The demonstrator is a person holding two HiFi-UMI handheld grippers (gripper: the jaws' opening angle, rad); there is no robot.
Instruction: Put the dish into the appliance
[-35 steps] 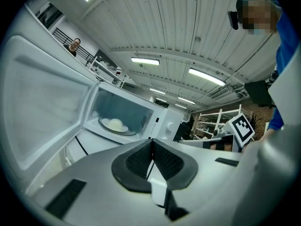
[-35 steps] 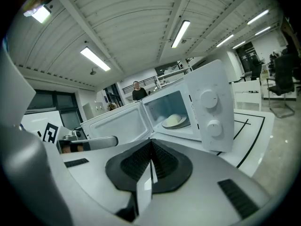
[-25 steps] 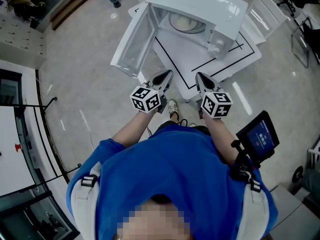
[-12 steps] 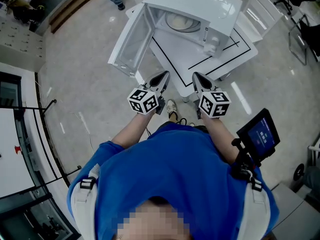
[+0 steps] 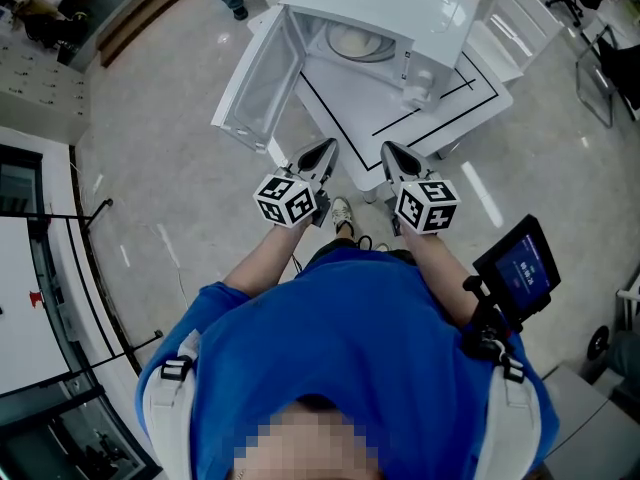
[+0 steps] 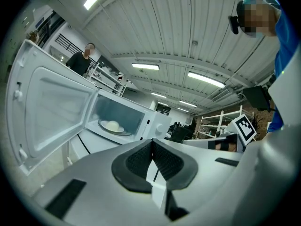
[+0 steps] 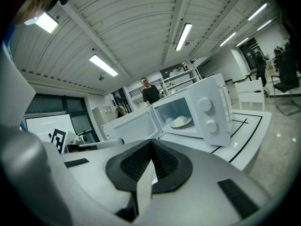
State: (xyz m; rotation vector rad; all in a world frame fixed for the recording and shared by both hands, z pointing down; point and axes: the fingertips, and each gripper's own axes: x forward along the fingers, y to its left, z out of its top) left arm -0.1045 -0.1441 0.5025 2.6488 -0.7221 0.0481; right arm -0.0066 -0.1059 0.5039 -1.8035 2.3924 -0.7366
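Note:
A white microwave [image 5: 385,13] stands on a white table [image 5: 380,118], its door [image 5: 262,80] swung wide to the left. Inside on the turntable lies the dish [image 5: 352,40] with a pale mound of food; it also shows in the left gripper view, dish [image 6: 112,126], and in the right gripper view, dish [image 7: 180,122]. My left gripper [image 5: 322,152] and right gripper [image 5: 394,155] hover side by side before the table's near edge, both shut with nothing between the pads. Both stand well short of the microwave.
A person [image 7: 150,93] stands behind the microwave. White chairs [image 5: 528,23] flank the table's far right. A tablet on a stand [image 5: 515,273] sits at my right side. The open door juts out over the floor at the left.
The whole scene has shifted slightly up and left in the head view; both grippers keep their spacing and stay shut.

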